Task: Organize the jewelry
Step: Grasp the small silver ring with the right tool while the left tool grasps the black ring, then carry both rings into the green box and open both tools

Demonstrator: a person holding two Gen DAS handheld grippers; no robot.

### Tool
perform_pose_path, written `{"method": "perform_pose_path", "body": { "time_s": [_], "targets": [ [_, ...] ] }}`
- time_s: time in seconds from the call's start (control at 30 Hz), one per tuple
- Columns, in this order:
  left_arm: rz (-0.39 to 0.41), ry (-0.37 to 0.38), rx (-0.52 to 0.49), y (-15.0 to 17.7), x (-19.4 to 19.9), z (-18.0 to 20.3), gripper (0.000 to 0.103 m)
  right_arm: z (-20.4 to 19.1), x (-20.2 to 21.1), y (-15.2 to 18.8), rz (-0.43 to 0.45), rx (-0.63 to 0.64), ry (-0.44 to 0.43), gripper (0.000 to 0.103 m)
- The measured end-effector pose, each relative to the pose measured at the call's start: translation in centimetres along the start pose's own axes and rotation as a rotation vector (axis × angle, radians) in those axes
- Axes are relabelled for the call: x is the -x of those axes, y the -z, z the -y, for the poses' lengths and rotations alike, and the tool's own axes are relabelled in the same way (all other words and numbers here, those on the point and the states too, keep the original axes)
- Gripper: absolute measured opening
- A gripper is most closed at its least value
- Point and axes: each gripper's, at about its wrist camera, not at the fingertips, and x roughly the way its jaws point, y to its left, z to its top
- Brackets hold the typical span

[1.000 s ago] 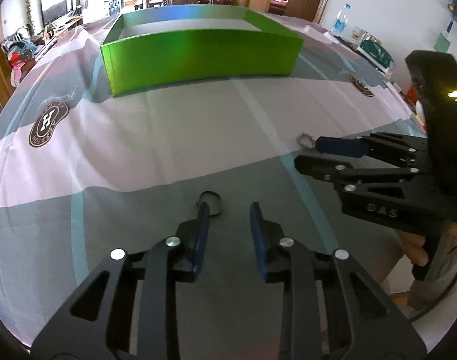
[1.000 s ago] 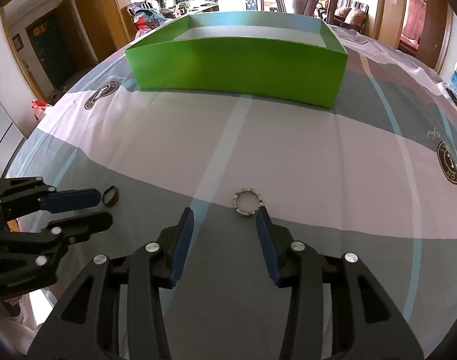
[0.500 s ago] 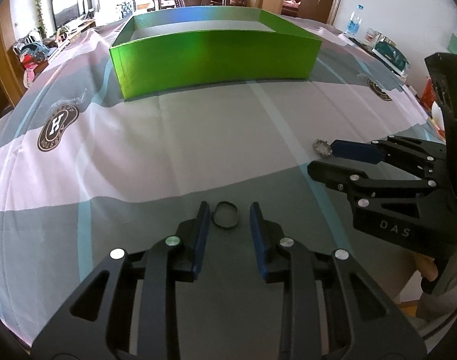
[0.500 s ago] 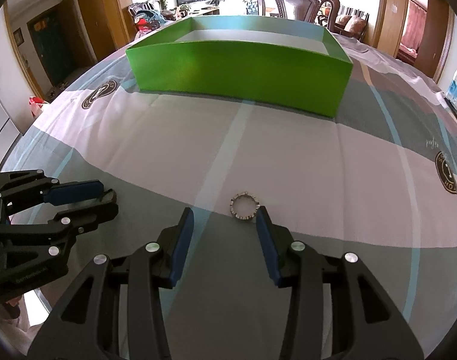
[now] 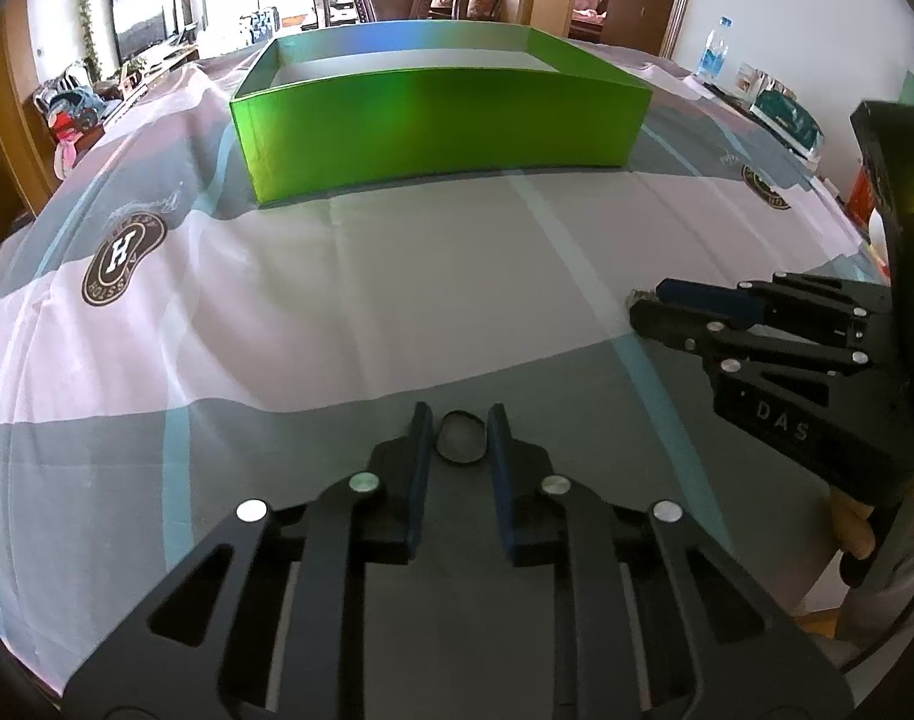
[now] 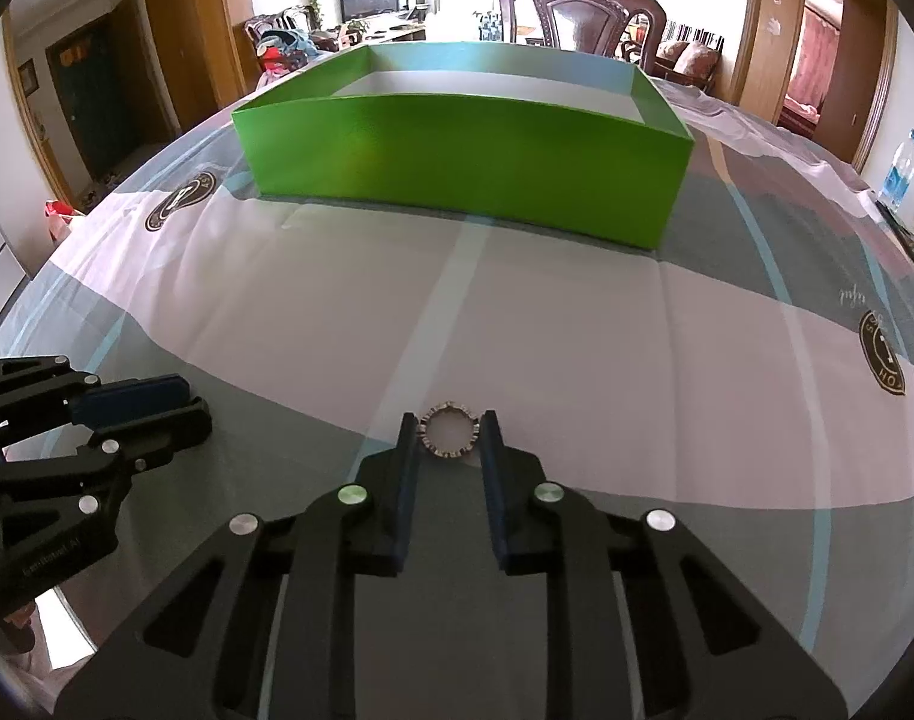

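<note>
Both grippers narrowed since earlier, left gripper [image 5: 455, 420] pinching black ring [image 5: 460, 437] lower centre, right gripper [image 6: 448, 427] clasping studded silver ring [image 6: 449, 430], green box [image 6: 463, 162] upper centre on desk [image 6: 577, 324].

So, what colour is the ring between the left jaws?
Black: the ring is plain and dark, best seen in the left wrist view.

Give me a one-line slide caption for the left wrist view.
Left gripper closed around a dark ring on the tablecloth, green box ahead.

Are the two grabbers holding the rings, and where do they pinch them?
Left gripper pinches the thin black ring by its outer sides; right gripper likewise pinches the studded silver ring.
</note>
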Motion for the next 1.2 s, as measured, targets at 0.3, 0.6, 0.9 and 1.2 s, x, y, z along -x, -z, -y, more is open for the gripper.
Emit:
{"method": "perform_pose_path", "body": {
  "time_s": [0.3,0.6,0.9,1.2],
  "targets": [
    [0.001,-0.020,0.004,-0.1,-0.1,0.2,0.019,0.0,0.0,0.1,-0.003,-0.009,-0.001,0.021],
    [0.013,-0.026,0.010,-0.2,0.3,0.1,0.019,0.0,0.1,0.1,-0.003,-0.012,0.002,0.021],
    [0.032,-0.045,0.023,-0.8,0.5,-0.1,0.019,0.1,0.3,0.0,0.003,-0.007,0.007,0.021],
    [0.110,-0.115,0.072,-2.8,1.1,-1.2,0.019,0.6,0.7,-1.1,0.024,-0.002,0.037,0.021]
  ]
}}
